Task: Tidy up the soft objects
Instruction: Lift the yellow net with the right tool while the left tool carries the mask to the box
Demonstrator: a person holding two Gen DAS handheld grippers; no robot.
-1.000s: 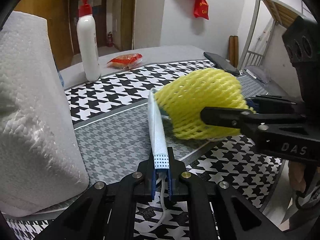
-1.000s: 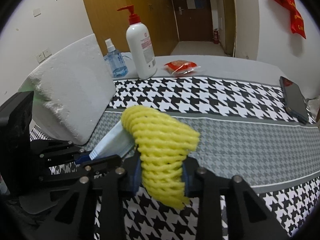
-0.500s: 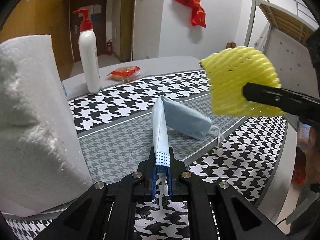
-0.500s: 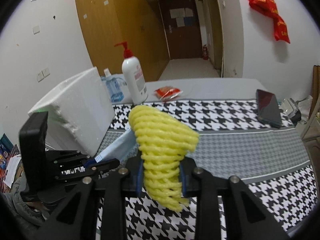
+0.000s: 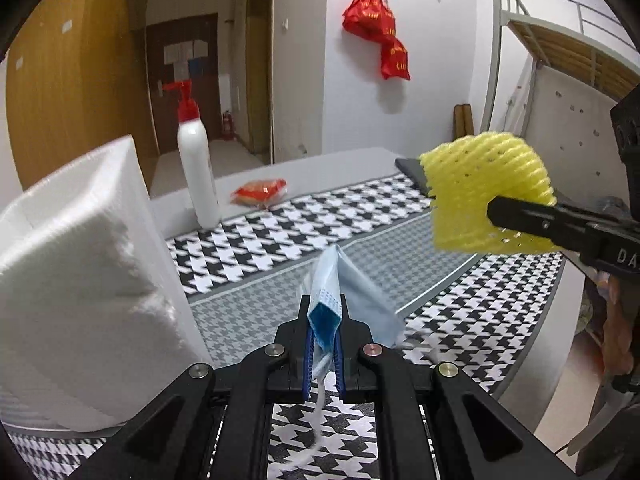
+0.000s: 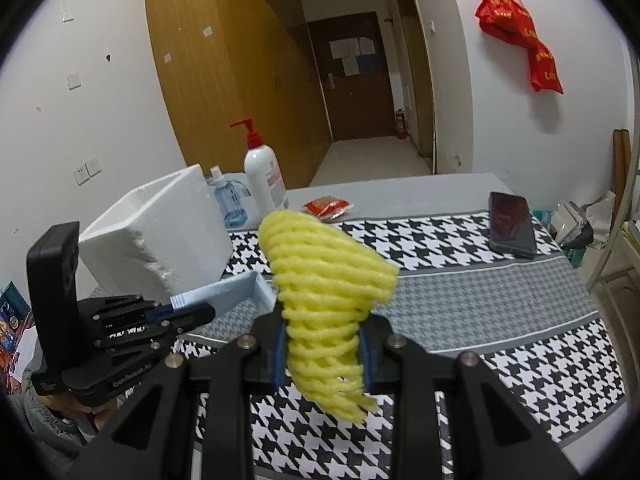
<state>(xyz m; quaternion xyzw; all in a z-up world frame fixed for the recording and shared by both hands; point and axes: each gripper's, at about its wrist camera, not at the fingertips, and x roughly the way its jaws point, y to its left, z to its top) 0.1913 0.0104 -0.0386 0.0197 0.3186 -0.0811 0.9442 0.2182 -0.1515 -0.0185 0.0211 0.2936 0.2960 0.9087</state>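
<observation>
My left gripper [image 5: 323,316] is shut on the edge of a light blue face mask [image 5: 352,292], which hangs lifted above the houndstooth tablecloth, an ear loop dangling below. In the right wrist view the same left gripper [image 6: 200,310] and the mask [image 6: 236,286] show at the left. My right gripper [image 6: 322,340] is shut on a yellow foam fruit net [image 6: 328,280], held up in the air. The left wrist view shows that net [image 5: 486,196] at the right, pinched by the right gripper's black fingers [image 5: 532,216].
An open white foam box [image 6: 160,232] stands at the table's left, seen close in the left wrist view as well [image 5: 80,288]. Behind it are a white pump bottle [image 6: 264,176], a small blue bottle [image 6: 228,200] and a red snack packet [image 6: 328,206]. A dark phone [image 6: 512,224] lies far right.
Both grippers have risen. The mask has come up off the cloth in the left gripper. The yellow net has lifted away from the mask and to the right.
</observation>
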